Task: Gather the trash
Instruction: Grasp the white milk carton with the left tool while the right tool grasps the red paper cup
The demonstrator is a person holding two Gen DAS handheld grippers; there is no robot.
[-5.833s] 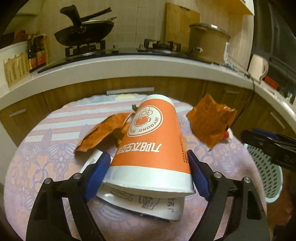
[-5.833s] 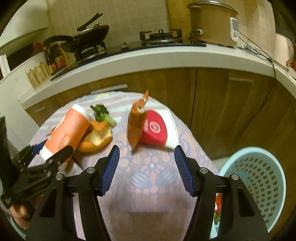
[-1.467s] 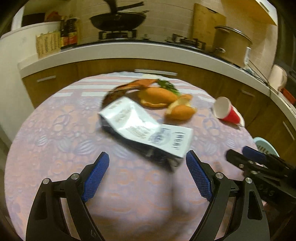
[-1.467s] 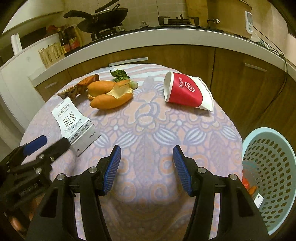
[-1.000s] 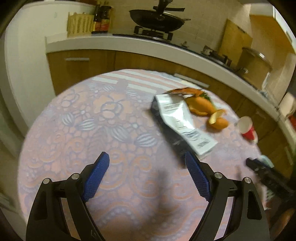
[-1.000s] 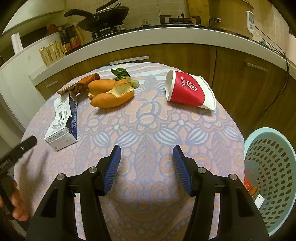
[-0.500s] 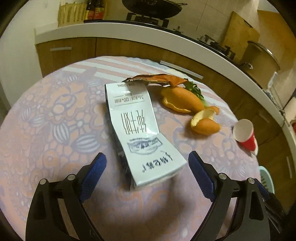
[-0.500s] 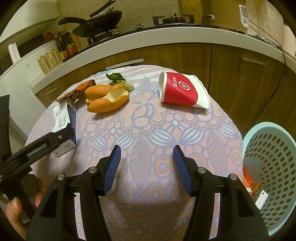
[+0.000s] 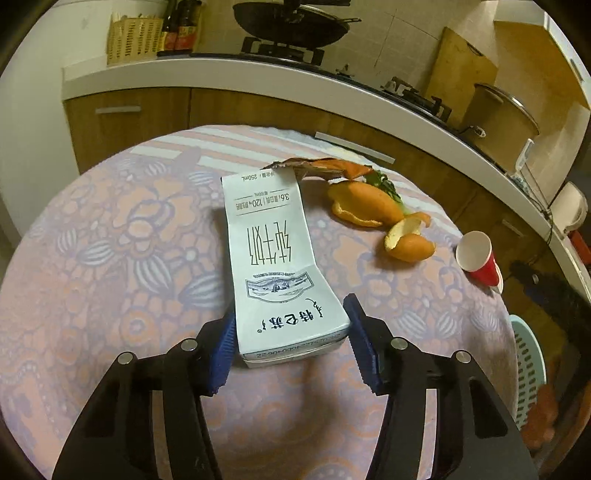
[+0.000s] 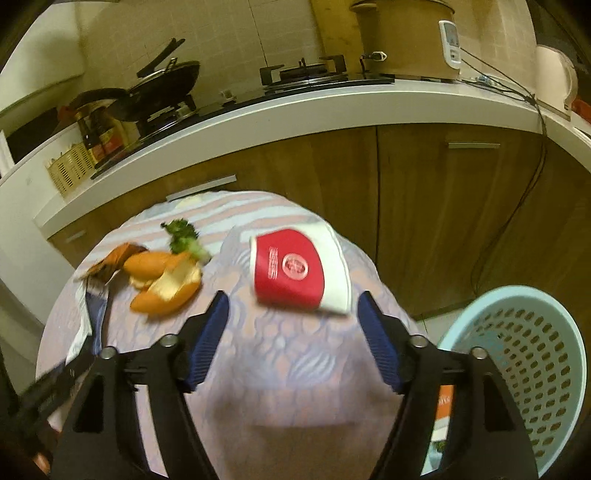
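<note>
A white milk carton (image 9: pixel 275 254) lies flat on the round table (image 9: pixel 110 258). My left gripper (image 9: pixel 293 347) is open, its blue pads on either side of the carton's near end. A red paper cup (image 10: pixel 299 273) lies on its side on the table; it also shows in the left wrist view (image 9: pixel 478 258). My right gripper (image 10: pixel 293 336) is open and empty just short of the cup. Orange peels (image 9: pixel 373 208) (image 10: pixel 166 282), a green vegetable scrap (image 10: pixel 184 234) and a brown wrapper (image 9: pixel 321 166) lie beyond the carton. A light blue basket (image 10: pixel 524 354) stands on the floor at the right.
A kitchen counter (image 10: pixel 295 110) with wooden cabinets curves behind the table. On it are a wok (image 9: pixel 291 22), a stove, a large pot (image 10: pixel 406 37) and a kettle (image 10: pixel 556 74). A cable hangs down the cabinet at right. The basket holds some trash.
My left gripper has moved in and narrowed around the near end of the milk carton. My right gripper has moved forward toward the red cup.
</note>
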